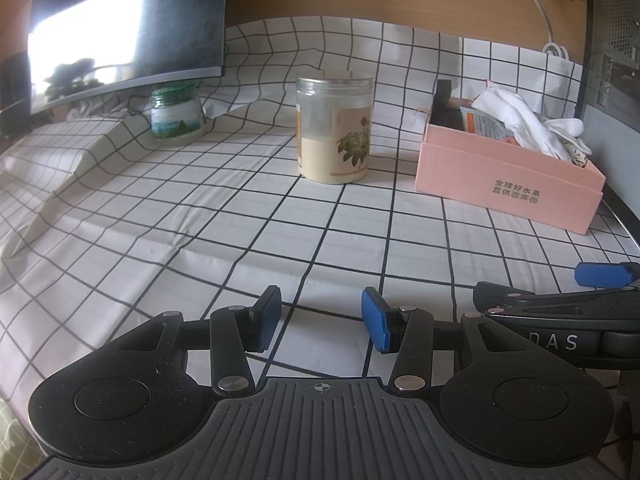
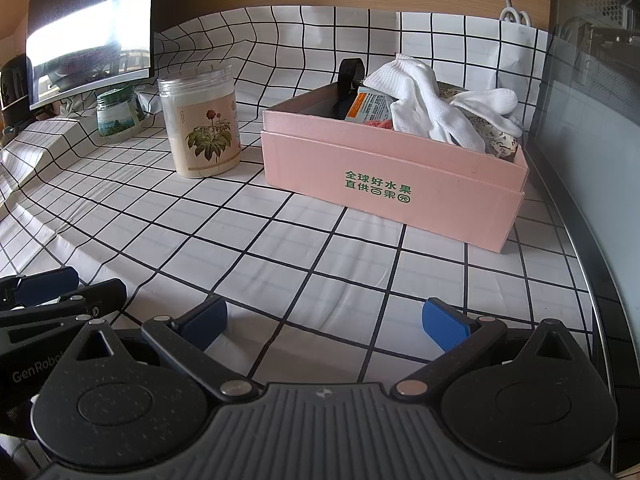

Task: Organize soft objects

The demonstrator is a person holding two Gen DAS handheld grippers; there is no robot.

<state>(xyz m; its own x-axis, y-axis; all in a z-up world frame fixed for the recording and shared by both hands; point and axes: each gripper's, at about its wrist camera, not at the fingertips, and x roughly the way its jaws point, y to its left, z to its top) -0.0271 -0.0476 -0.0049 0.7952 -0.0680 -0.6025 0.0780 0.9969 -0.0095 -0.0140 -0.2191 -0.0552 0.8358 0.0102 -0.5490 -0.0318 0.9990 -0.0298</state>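
Glass and plastic come first on the left of the checked-cloth bench (image 2: pixel 280 248): a small green-lidded jar (image 1: pixel 175 114), then a tall clear jar of cream powder (image 2: pixel 202 120). Both could tip if a reach swings wide. Right of them, white cloth gloves (image 2: pixel 432 100) lie heaped in the pink cardboard box (image 2: pixel 392 184), loosely enough to snag and spill. Left hand-held gripper (image 1: pixel 322 322) hangs narrowly parted, right hand-held gripper (image 2: pixel 324 320) wide; both empty.

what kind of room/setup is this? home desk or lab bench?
Most likely a home desk. A dark monitor stands at the back, a computer tower case sits on the right, and a white cable runs down the wood wall. A black-and-white grid tablecloth covers the surface, with a pink cardboard box of soft items.
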